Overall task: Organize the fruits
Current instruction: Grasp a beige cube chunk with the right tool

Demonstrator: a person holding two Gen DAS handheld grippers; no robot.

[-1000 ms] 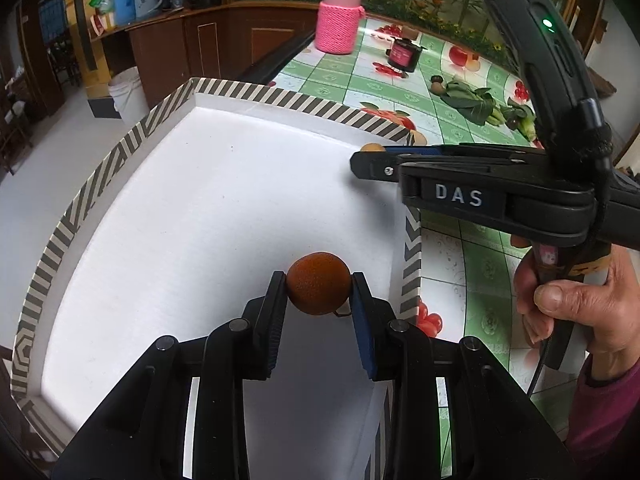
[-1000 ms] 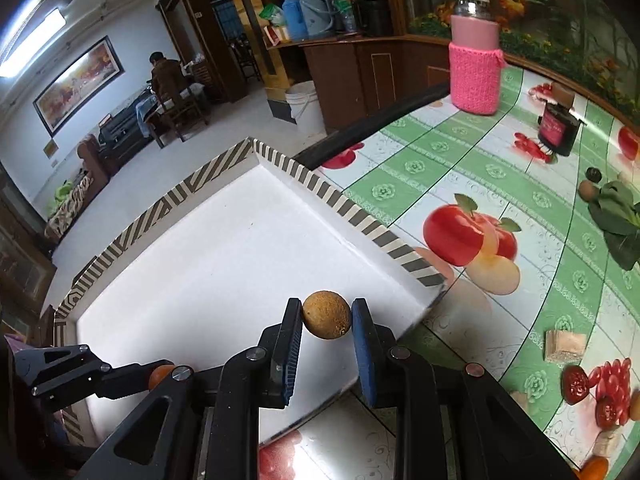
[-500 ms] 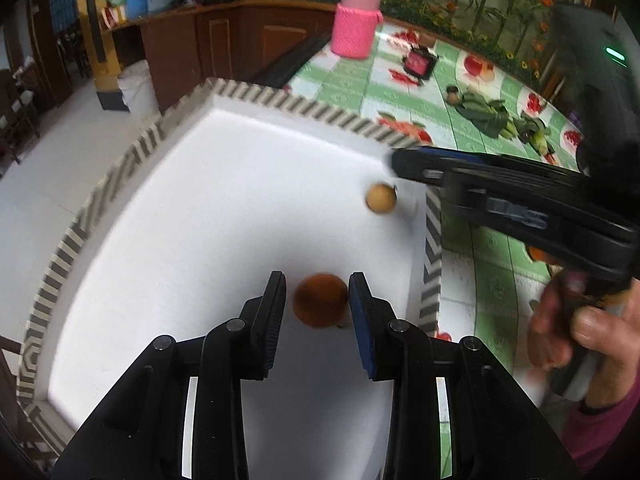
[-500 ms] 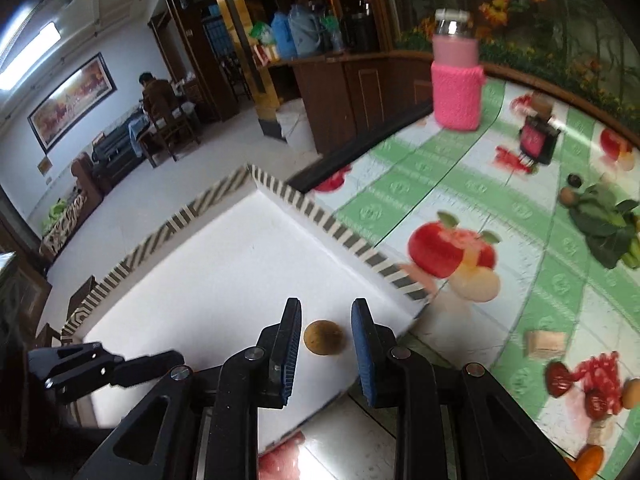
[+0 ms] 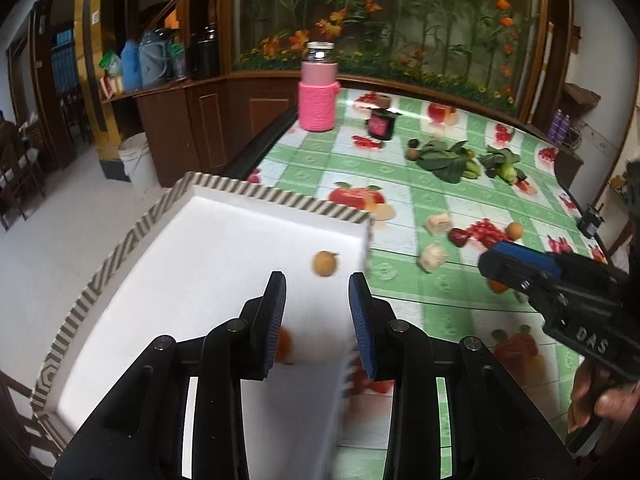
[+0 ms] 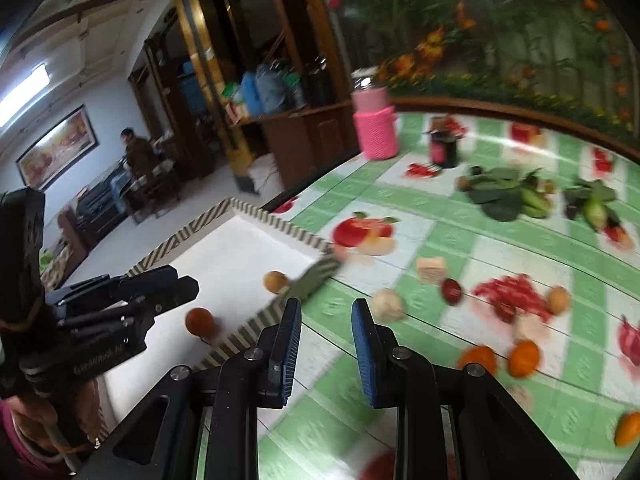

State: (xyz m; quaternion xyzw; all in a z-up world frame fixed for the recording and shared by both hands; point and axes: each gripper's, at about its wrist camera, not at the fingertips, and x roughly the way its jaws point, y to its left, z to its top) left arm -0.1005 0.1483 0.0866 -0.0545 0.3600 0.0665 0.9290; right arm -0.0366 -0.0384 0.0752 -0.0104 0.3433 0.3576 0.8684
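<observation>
So the surface (image 5: 404, 208) is covered in a glossy green-and-white checked oilcloth printed with apples and berries, curving away toward a dark wooden rail and a big flower mural behind it. Off the left edge it's pale tiled floor, wooden cabinets with plastic jugs on top, a white bucket, and in the right wrist view a person sitting way back under a framed painting. The white tray (image 5: 224, 194) sits at the surface's near left corner, shallow, flat matte bottom, low walls with a grey-and-cream striped rim. Two fruits are in it: a small tan round fruit (image 5: 325, 263) near the right wall and an orange fruit (image 6: 199, 321) closer in, well apart from each other, so most of the tray floor is open. The left gripper (image 5: 316, 312) hangs over the tray with its blue ribbed pads set narrow and nothing between them. The right gripper (image 6: 326, 340) is out past the tray's right wall over bare cloth, also narrow and empty. Loose fruit is scattered to the right: oranges (image 6: 524, 358), a dark red one (image 6: 452, 290), pale lumps, leafy greens further back. A pink knit-sleeved jar (image 5: 317, 92) and a small dark jar (image 5: 382, 122) stand far off. The right view is motion-blurred.
</observation>
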